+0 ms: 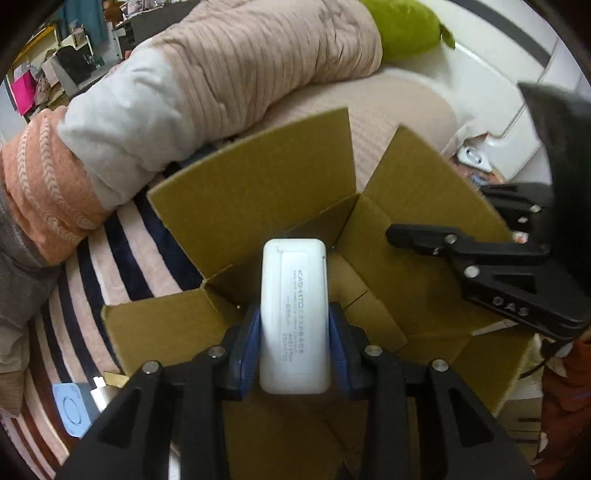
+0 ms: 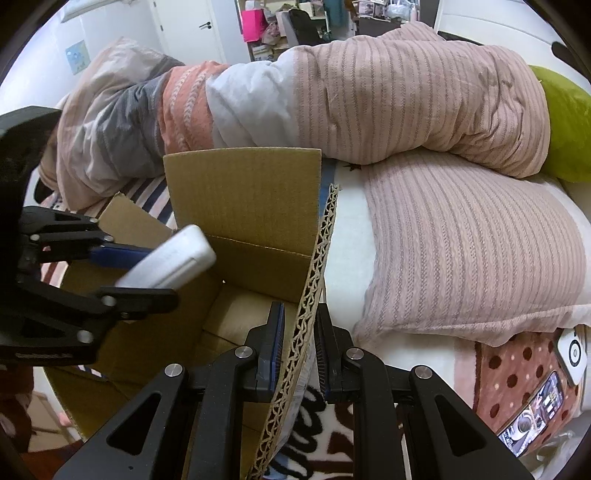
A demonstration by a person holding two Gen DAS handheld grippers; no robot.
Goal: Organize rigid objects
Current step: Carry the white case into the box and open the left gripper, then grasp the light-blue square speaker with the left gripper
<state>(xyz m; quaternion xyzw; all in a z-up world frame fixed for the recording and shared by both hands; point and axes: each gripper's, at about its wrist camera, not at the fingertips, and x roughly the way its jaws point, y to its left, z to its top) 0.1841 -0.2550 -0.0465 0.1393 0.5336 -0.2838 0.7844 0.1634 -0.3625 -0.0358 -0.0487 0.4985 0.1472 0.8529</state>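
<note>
My left gripper (image 1: 294, 321) is shut on a white rectangular case (image 1: 294, 314) with grey print, held over the open cardboard box (image 1: 258, 184). The right wrist view shows the same case (image 2: 173, 264) tilted above the box's inside, between the left gripper's blue pads (image 2: 118, 254). My right gripper (image 2: 300, 332) is shut on the edge of the box's right flap (image 2: 314, 280), its corrugated rim running up between the fingers. In the left wrist view that gripper (image 1: 395, 232) reaches in from the right. The box floor (image 2: 236, 321) looks bare where visible.
The box sits on a bed with a striped sheet (image 1: 122, 258). A rolled pink, white and orange duvet (image 2: 332, 96) lies behind it, a ribbed pink pillow (image 2: 461, 240) to its right, a green cushion (image 1: 406, 26) beyond. A phone (image 2: 532, 417) lies on a dotted blanket (image 2: 517, 365).
</note>
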